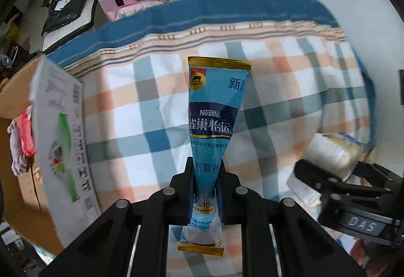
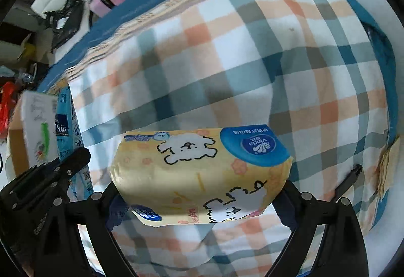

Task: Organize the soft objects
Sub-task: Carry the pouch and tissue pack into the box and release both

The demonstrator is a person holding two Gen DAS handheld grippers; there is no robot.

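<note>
Sachet (image 1: pixel 213 110) stands pinched low in the left gripper (image 1: pixel 205 191), lifted clear of the blanket (image 1: pixel 290 80) for carrying. Lower centre, the right gripper (image 2: pixel 199 198) clamps the tissue pack (image 2: pixel 202 173) across its ends, likely bound for the box (image 1: pixel 63 140) at left.

At the centre of the left wrist view, the blue sachet (image 1: pixel 214 123) read "Nestle" in white on a dark blue band, with the large Chinese characters "雀巢怡运" beneath. Its upper right corner showed "新", lower down came "钙营养", and near the bottom "10", "46%" and "35%" were legible. At lower right, the other hand-held gripper (image 1: pixel 335 176) bore "DAS" on a grey plate. In the right wrist view, the yellow tissue pack (image 2: pixel 202 176) carried an upside-down "Vinda" logo on its blue corner patch. Print on the white box (image 1: pixel 63 140) at left was too blurred to read.
</note>
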